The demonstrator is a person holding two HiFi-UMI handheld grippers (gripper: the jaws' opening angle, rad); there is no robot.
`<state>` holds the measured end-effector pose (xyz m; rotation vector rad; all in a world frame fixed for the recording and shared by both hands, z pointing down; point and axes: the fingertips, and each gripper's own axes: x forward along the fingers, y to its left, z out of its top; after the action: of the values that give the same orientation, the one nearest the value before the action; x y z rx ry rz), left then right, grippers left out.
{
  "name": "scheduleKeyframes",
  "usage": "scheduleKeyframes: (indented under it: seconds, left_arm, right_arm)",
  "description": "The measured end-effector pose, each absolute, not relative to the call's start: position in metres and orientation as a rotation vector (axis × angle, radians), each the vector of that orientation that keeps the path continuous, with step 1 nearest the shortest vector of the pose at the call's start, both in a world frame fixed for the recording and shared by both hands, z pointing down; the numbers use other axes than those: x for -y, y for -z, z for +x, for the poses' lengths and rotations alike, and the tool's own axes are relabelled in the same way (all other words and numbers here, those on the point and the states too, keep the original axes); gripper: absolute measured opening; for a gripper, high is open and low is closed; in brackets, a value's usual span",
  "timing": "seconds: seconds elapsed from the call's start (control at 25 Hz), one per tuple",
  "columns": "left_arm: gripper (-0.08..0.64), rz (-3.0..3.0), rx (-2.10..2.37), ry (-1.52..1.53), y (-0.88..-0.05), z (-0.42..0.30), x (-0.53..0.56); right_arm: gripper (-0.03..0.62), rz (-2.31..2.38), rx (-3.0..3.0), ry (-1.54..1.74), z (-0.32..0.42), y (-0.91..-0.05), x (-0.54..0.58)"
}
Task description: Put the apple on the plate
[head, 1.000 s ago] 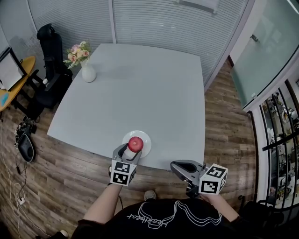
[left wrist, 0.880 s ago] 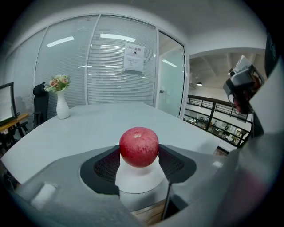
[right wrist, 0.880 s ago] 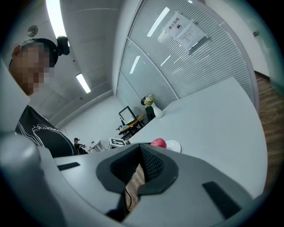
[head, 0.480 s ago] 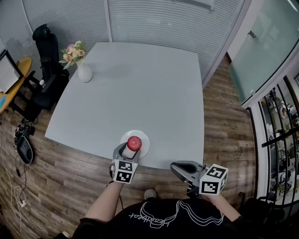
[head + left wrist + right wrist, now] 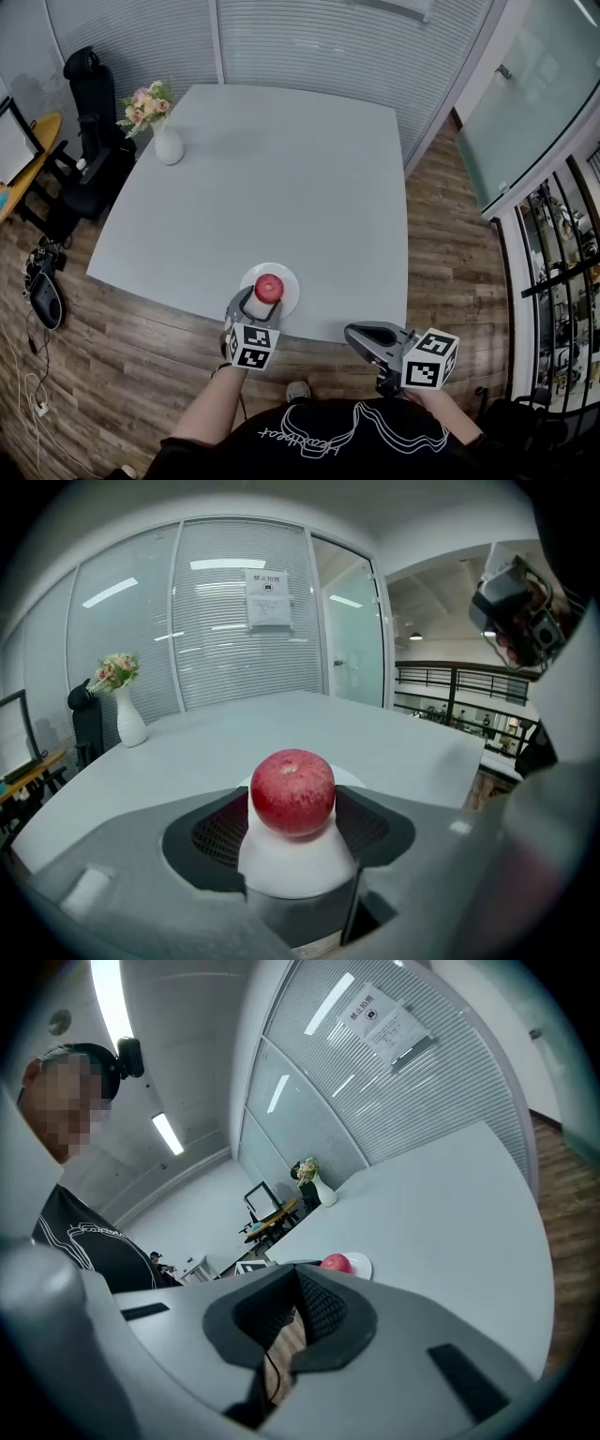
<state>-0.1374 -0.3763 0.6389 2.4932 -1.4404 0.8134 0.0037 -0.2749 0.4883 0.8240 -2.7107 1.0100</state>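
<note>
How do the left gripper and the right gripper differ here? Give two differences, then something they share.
The left gripper is shut on the apple; the right gripper holds nothing, jaws together. The left gripper reaches over the plate on the table; the right gripper hangs back by the table's near edge. Both carry a cube with square markers.

L gripper [image 5: 292, 810] on apple [image 5: 292, 789]; R gripper [image 5: 296, 1288] closed
</note>
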Motion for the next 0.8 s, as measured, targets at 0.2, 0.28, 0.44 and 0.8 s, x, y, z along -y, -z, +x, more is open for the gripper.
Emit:
scheduleKeyframes:
  seconds: [0.2, 0.28, 0.44, 0.8]
  left_arm:
    - [0.322, 2.53, 1.393, -0.759, -0.633, -0.132, 0.375]
    - [0.33, 2.537, 1.383, -0.726, -0.627, -0.132, 0.374]
    - [0.33, 2.473, 1.372, -0.647, -0.614, -0.142, 0.368]
    - [0.279, 2.393, 1.199, -0.283, -0.534, -0.153, 0.321]
  right_arm:
    - [0.009, 0.814, 2.698, -1.011, 0.003, -0.49, 0.278]
    - [0.009, 0.807, 2.717, -1.012, 0.001, -0.487, 0.281]
    - [0.009, 0.781, 2.752, -0.939, -0.005, -0.482, 0.284]
    - [0.009, 0.701, 2.867, -0.849, -0.021, -0.459, 0.288]
